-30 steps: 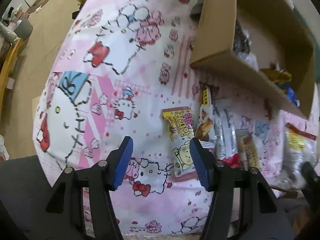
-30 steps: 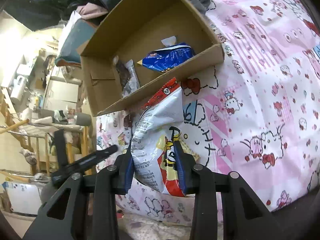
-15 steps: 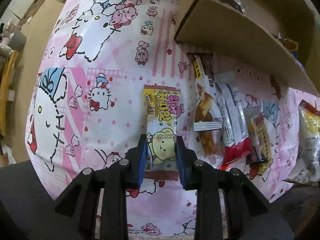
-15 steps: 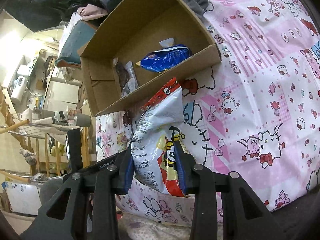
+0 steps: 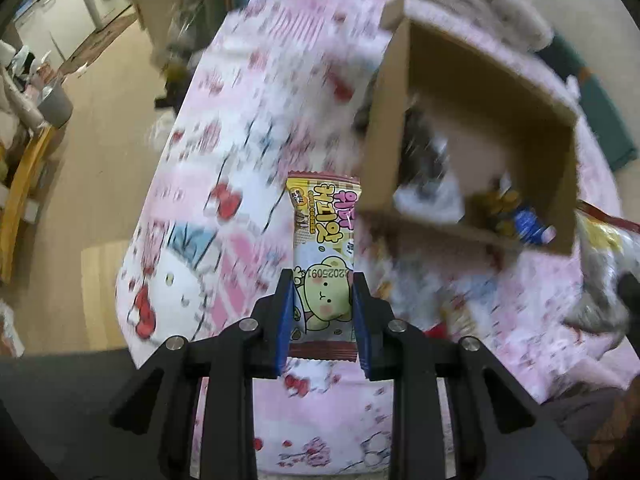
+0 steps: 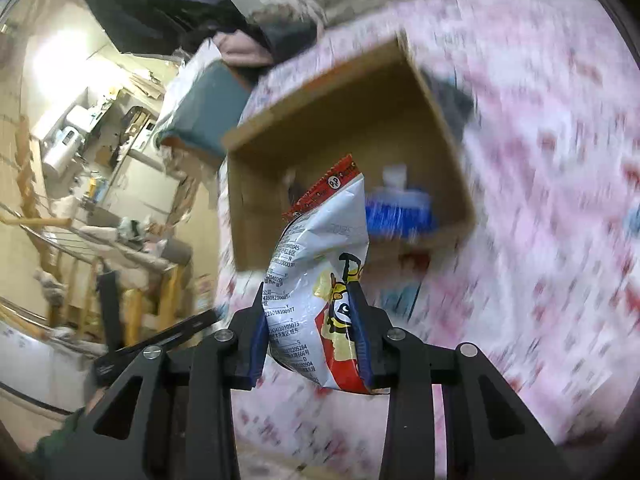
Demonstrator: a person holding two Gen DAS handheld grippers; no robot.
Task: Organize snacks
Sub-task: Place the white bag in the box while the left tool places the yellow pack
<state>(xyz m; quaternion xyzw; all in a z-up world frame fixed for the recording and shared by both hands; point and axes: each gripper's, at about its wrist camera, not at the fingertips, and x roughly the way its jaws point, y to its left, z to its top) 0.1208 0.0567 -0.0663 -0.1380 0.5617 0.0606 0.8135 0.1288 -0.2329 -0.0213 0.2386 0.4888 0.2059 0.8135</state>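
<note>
Between your left fingers: your left gripper [image 5: 322, 312] has just closed on the cookie packet [image 5: 325, 256], pads clamped on its lower half.
Packet place: lifted, just left of the cardboard box [image 5: 480, 92].
Right gripper [image 6: 310, 334]: yours pinches the chip bag [image 6: 320, 276], raised before the box's near wall.
Box: sits on the pink cartoon sheet [image 5: 248, 136]; blue bag [image 6: 400, 212] inside.
Sheet: loose snacks blurred below the box.
</note>
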